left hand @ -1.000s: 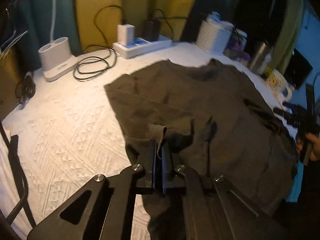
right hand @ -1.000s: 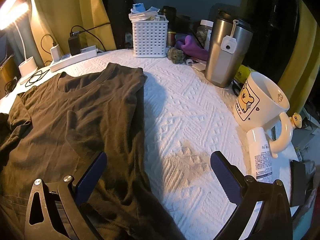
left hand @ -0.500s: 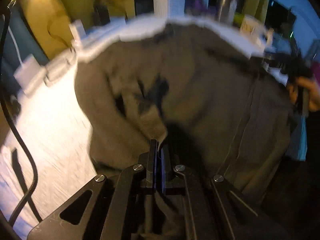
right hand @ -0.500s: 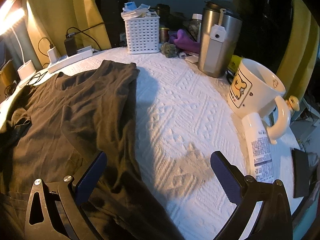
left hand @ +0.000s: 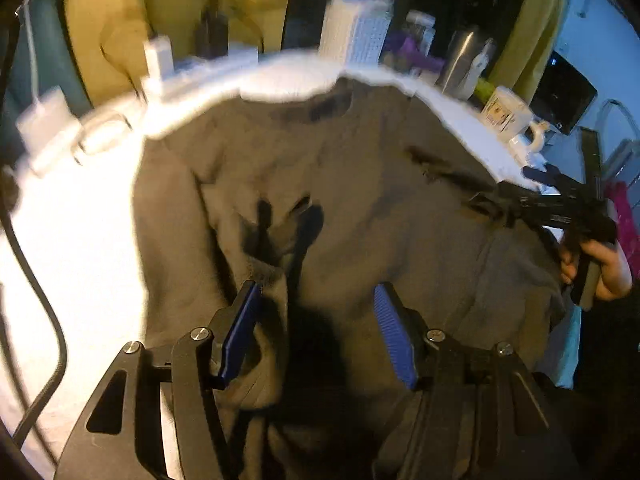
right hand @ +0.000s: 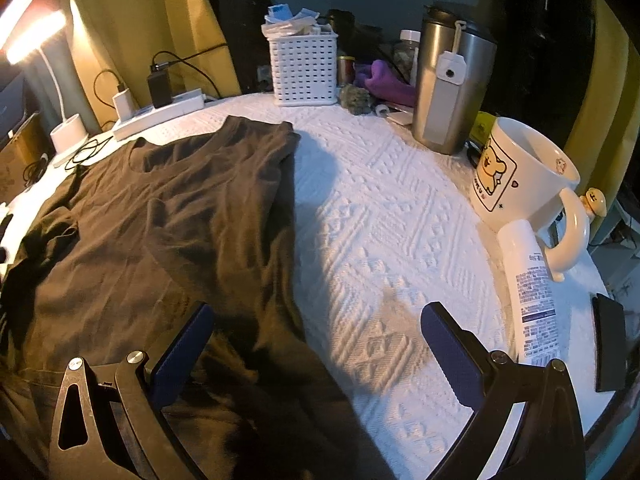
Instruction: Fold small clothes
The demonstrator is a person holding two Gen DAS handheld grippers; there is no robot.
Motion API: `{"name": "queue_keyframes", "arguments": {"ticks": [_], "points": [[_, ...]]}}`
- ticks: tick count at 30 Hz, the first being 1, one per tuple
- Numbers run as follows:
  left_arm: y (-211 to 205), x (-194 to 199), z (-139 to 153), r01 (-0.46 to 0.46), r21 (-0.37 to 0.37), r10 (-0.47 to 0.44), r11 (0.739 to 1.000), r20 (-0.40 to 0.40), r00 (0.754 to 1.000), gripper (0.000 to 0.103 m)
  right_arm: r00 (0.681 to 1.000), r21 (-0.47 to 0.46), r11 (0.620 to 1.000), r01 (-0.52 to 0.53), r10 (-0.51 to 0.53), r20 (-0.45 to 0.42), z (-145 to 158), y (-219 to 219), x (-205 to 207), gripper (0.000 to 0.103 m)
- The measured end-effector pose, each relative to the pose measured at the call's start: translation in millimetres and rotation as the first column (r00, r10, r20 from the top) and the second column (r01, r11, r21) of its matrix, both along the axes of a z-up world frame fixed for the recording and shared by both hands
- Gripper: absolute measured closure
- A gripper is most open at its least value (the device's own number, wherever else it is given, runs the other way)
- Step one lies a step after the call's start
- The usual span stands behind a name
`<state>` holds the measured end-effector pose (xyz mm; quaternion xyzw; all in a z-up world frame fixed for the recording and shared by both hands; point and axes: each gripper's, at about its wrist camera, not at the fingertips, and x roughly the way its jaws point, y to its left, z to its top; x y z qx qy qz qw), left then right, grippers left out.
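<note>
Above the dark shirt [left hand: 360, 184], left gripper [left hand: 316, 332] fingers [left hand: 240, 328] have just parted.

Soft matt cloth on a rough woven cover, hard glossy ware along the edge.

The dark brown cotton-like T-shirt [right hand: 168, 232] looks matt, thin and creased, and it lies on a white textured cloth cover [right hand: 384, 240] whose raised woven diamond pattern makes the tabletop look rough. The tall steel tumbler [right hand: 444, 88] has a brushed, dull-shining metal wall. The white ceramic mug with a cartoon print [right hand: 520, 176] is smooth and glossy. The white perforated plastic basket [right hand: 304, 68] looks hard and satin. The white plastic tube with printed label [right hand: 532, 288] is smooth. The blue ribbed fingers [left hand: 392, 332] look rubbery and matt on black matt plastic arms.
</note>
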<state>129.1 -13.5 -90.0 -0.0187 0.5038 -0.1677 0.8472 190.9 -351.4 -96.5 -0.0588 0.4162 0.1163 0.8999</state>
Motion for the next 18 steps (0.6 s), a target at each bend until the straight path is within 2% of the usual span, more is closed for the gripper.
{"name": "queue_keyframes", "arguments": {"ticks": [2,3,7,10,13,16,17,18], "points": [[-6.0,7.9,-18.6,0.005,0.007,-0.004,1.000,-0.052,0.999,0.044,1.000,-0.003,1.000,-0.002,0.002,0.000,0.4,-0.1,-2.3,0.000],[-8.4,6.2,-19.4,0.002,0.017,-0.001,1.000,-0.046,0.999,0.044,1.000,-0.004,1.000,-0.002,0.002,0.001,1.2,-1.3,-3.7,0.000],[-5.3,-8.8,5.6,-0.012,-0.020,0.012,1.000,0.018,1.000,0.044,0.999,0.022,0.999,0.027,-0.028,0.017,10.2,-15.7,-12.6,0.000],[10.1,-28.3,29.6,-0.067,-0.021,0.068,0.998,0.086,0.994,0.044,0.999,0.058,0.998,0.033,-0.036,0.039,19.6,-26.5,-22.0,0.000],[28.0,-49.1,45.2,-0.122,-0.023,0.124,0.992,0.134,0.983,0.044,0.997,0.052,0.999,0.006,-0.010,0.078,31.7,-28.8,-38.1,0.000],[42.2,-72.3,47.4,-0.186,-0.013,0.186,0.982,0.159,0.970,0.039,0.995,0.047,0.999,-0.027,0.022,0.096,38.5,-24.6,-55.1,0.000],[47.1,-79.9,44.2,-0.206,-0.013,0.206,0.978,0.159,0.965,0.038,0.995,0.048,0.998,-0.042,0.037,0.096,39.4,-22.9,-59.9,0.003],[53.1,-88.4,40.9,-0.222,-0.016,0.222,0.975,0.155,0.963,0.037,0.994,0.052,0.997,-0.064,0.059,0.090,38.7,-19.7,-66.2,0.010]]}}
